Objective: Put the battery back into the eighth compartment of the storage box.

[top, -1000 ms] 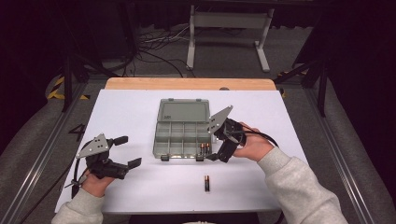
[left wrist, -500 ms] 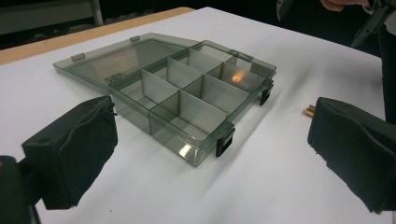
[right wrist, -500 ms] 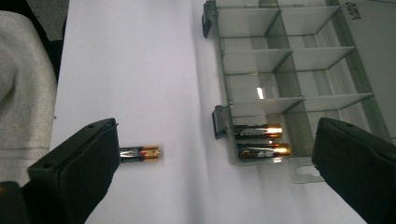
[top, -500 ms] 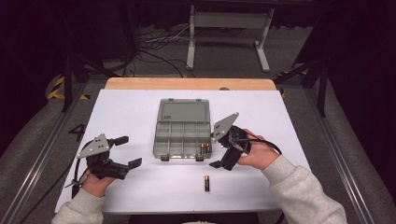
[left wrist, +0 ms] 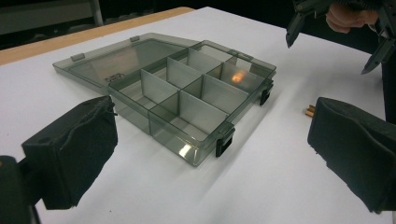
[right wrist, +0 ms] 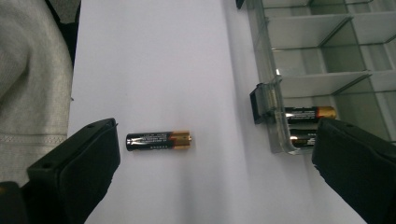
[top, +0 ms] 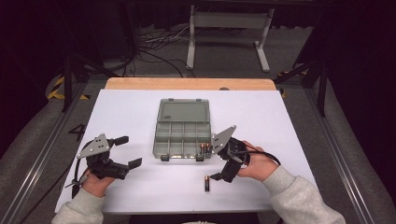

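High view gives me the white table (top: 140, 116) with a box (top: 183, 129) of smoky clear plastic in the middle, its flat lid folded open to the far side and thin walls cutting it into small square compartments. My right gripper (top: 223, 164) hangs just right of the box's near right corner, jaws spread wide and holding nothing. A loose battery (top: 206, 184), a smooth black cylinder with a copper-coloured end, lies on the bare table near the front edge, just left of this gripper; in the right gripper view it lies between the two padded black jaws. Two more batteries (right wrist: 308, 113) lie in the near right compartment, the lower one partly hidden by a jaw. My left gripper (top: 124, 151) rests at the left, well apart from the box, its soft-looking pads also spread and empty.
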Action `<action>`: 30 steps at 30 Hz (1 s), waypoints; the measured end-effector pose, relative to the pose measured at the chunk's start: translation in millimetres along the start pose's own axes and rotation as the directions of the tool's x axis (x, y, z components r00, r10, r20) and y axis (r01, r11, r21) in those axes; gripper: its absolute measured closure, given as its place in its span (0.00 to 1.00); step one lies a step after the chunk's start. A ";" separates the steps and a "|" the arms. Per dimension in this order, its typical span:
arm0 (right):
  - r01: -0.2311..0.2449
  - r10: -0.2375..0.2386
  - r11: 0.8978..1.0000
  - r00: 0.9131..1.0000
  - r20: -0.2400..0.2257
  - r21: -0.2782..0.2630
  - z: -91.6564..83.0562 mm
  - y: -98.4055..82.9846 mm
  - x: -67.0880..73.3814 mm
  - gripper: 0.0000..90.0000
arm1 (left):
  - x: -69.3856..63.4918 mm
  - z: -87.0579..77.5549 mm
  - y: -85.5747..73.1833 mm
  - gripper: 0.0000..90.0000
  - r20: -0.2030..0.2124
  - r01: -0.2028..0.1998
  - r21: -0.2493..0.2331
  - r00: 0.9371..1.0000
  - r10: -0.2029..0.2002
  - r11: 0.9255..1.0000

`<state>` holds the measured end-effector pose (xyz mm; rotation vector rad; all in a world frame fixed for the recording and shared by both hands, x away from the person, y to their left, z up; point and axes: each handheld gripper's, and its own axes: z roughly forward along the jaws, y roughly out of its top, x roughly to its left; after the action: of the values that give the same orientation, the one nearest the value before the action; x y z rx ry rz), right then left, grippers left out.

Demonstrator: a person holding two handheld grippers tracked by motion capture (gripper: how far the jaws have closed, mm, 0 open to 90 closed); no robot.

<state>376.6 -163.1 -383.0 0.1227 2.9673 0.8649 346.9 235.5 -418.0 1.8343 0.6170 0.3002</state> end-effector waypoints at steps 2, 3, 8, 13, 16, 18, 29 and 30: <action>0.000 0.000 1.000 1.000 -0.011 0.013 5.2 -1.6 2.9 0.02 | -0.2 -0.4 0.0 0.02 -0.004 0.003 0.002 1.000 -0.003 1.000; 0.000 0.000 1.000 1.000 -0.011 0.013 5.2 -1.6 2.9 0.02 | -0.2 -0.4 0.0 0.02 -0.004 0.003 0.002 1.000 -0.003 1.000; 0.004 -0.003 1.000 1.000 -0.029 0.028 13.3 -4.1 6.4 0.02 | -0.3 -0.4 0.0 0.02 0.000 0.003 0.001 1.000 -0.003 1.000; -0.004 0.005 0.999 0.999 -0.043 0.037 19.2 -7.4 9.8 0.02 | -0.4 -0.5 0.1 0.02 -0.001 0.003 0.000 1.000 -0.003 1.000; -0.004 0.006 0.999 0.999 -0.051 0.038 22.3 -9.0 11.1 0.02 | -0.4 -0.4 0.1 0.02 -0.001 0.002 0.001 1.000 -0.002 1.000; -0.002 0.005 0.999 0.998 -0.061 0.044 25.9 -10.5 12.3 0.02 | -0.5 -0.4 0.1 0.02 -0.001 0.002 0.001 1.000 -0.002 1.000; -0.008 0.016 0.997 0.995 -0.098 0.081 43.1 -15.0 19.1 0.02 | -0.4 -0.5 0.0 0.02 -0.001 0.003 0.001 1.000 -0.003 1.000; -0.008 0.016 0.997 0.995 -0.098 0.081 43.1 -15.0 19.1 0.02 | -0.4 -0.5 0.0 0.02 -0.001 0.003 0.001 1.000 -0.003 1.000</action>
<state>359.6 -151.0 -427.8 0.1036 3.0978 0.7741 346.3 235.7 -417.8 1.8341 0.6207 0.2990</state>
